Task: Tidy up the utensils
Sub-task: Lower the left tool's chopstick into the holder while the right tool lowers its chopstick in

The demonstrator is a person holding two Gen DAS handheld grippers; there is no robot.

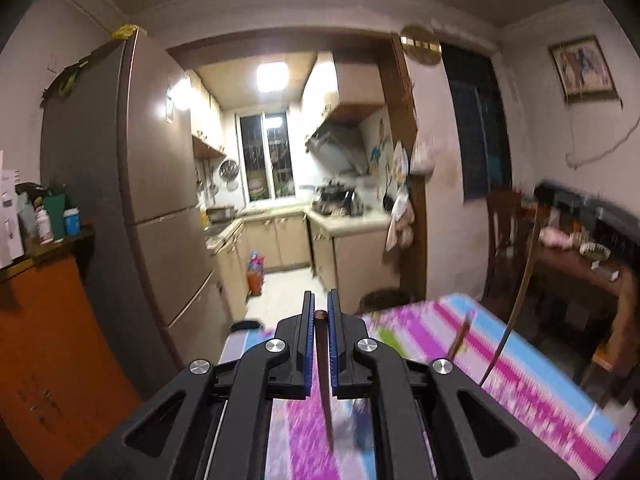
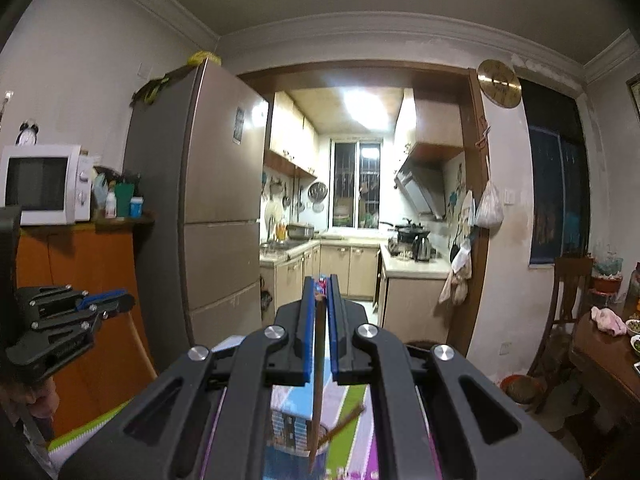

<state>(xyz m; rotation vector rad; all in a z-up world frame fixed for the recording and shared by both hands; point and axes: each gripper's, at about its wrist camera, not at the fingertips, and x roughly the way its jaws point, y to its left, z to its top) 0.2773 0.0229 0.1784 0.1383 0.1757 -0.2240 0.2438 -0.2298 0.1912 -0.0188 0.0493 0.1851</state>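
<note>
Left tool (image 1: 321, 312) & right tool (image 2: 321, 292) each clamp one slim brown wooden chopstick (image 1: 325, 384) (image 2: 318, 380) above the striped-cloth surface (image 1: 500, 364); placing still left, I reckon.

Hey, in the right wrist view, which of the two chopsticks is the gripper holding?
The near-vertical chopstick, pinched between the right gripper's blue pads; the slanted chopstick sits lower, outside the jaws.

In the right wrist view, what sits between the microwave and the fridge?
On the orange cabinet, between the microwave and the fridge, stand a white bottle, a green container and a blue-labelled tub.
</note>
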